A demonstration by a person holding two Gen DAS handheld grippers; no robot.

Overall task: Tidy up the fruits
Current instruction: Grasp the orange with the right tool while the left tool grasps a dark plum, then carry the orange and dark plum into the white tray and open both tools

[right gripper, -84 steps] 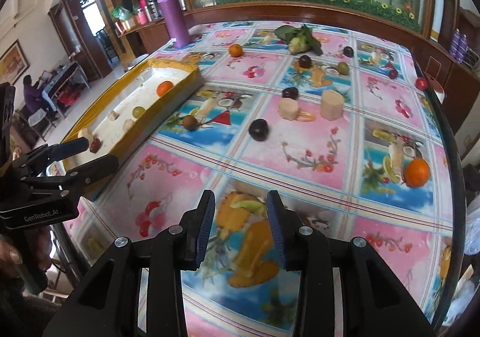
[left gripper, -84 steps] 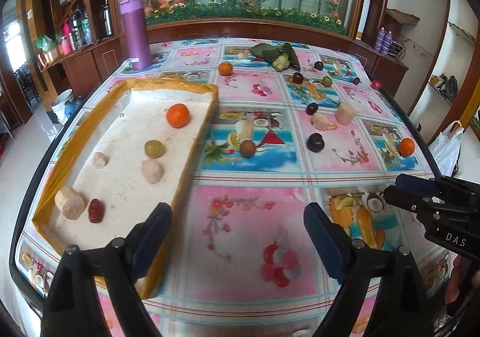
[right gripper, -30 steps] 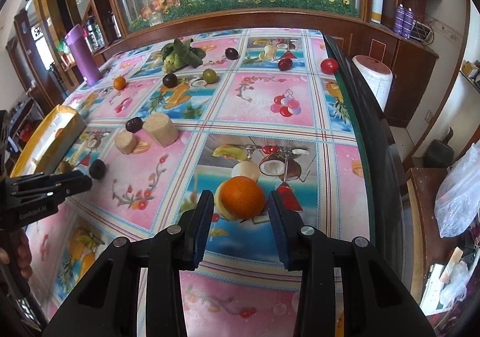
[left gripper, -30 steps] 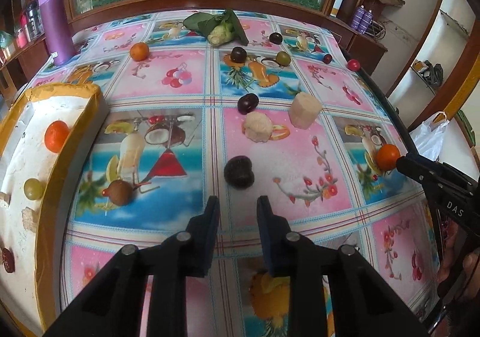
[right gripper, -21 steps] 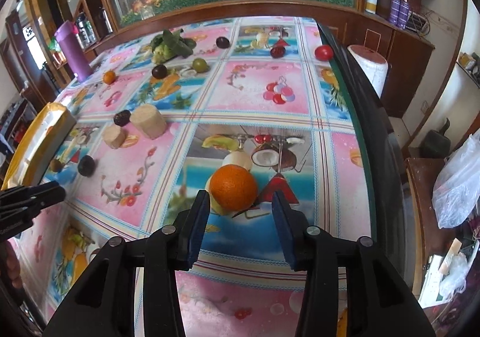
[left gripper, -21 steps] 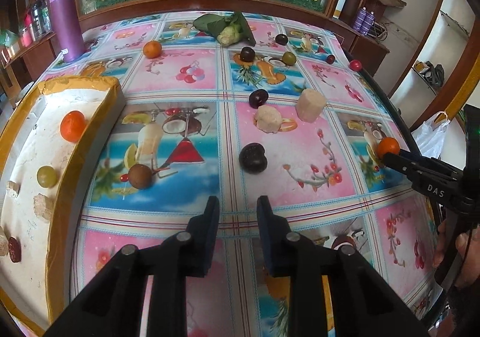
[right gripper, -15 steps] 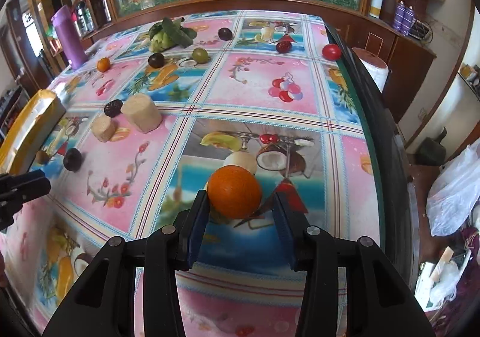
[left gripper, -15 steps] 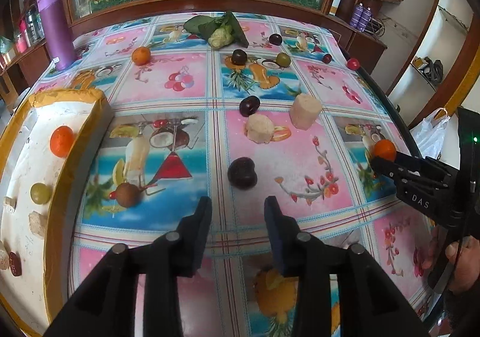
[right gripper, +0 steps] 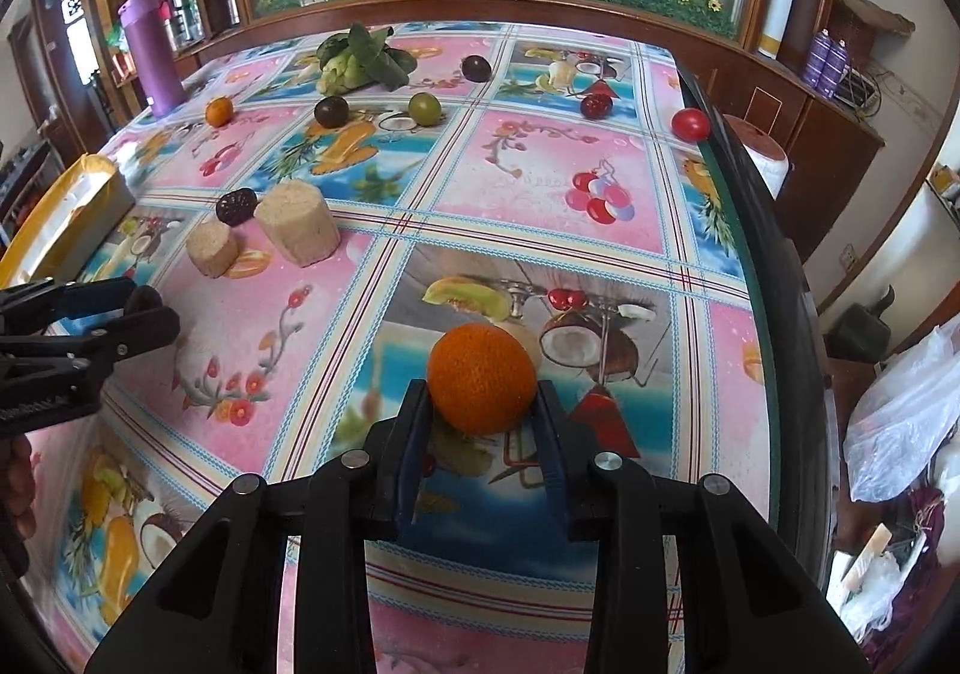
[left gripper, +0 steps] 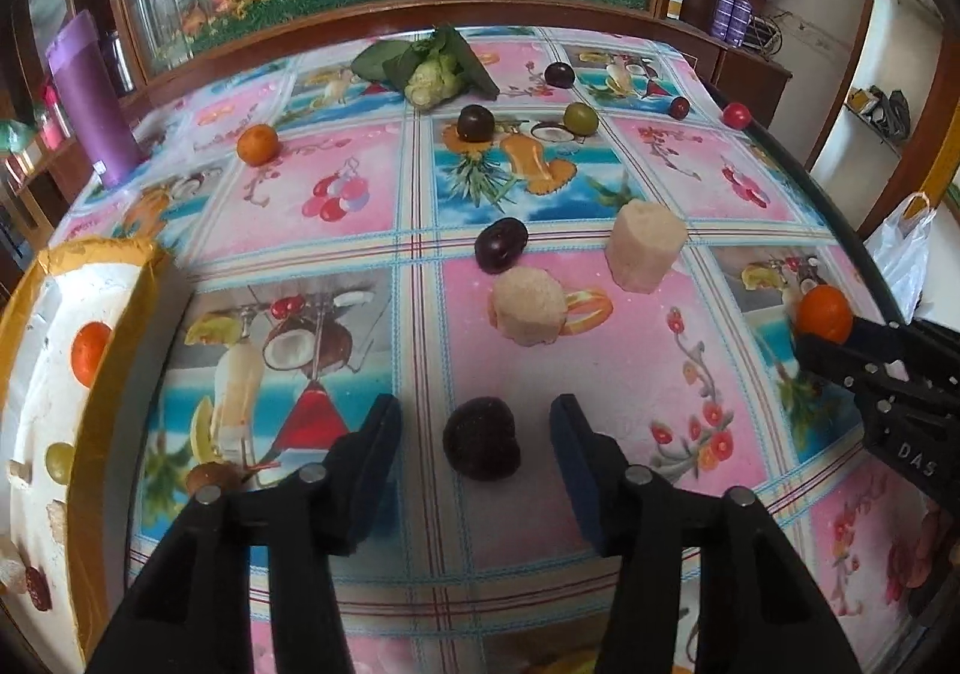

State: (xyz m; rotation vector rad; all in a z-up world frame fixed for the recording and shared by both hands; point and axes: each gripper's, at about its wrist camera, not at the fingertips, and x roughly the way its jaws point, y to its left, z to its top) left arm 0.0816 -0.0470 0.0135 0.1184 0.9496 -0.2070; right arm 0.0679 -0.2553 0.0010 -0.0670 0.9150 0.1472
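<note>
My right gripper [right gripper: 483, 410] pinches the orange [right gripper: 482, 378] near its base; it may roll out. My left gripper [left gripper: 477, 437], spread, straddles a dark plum [left gripper: 481, 437].

Bright daylight, fisheye-warped blurry edges

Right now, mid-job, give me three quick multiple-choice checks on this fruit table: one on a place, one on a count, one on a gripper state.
1. Where is the dark wrinkled plum-like fruit?
A. In the tray
B. Between the open left gripper fingers, on the tablecloth
C. Beside the purple bottle

2. How many beige cylinder-shaped chunks lie on the tablecloth outside the yellow-rimmed tray?
A. Two
B. Four
C. None

3. What is the right gripper doing?
A. Open over bare cloth
B. Holding a green grape
C. Closed on the round orange fruit

Answers: 1 B, fingers flank it without touching. 2 A, two side by side mid-table. 3 C, both fingers press its sides.
</note>
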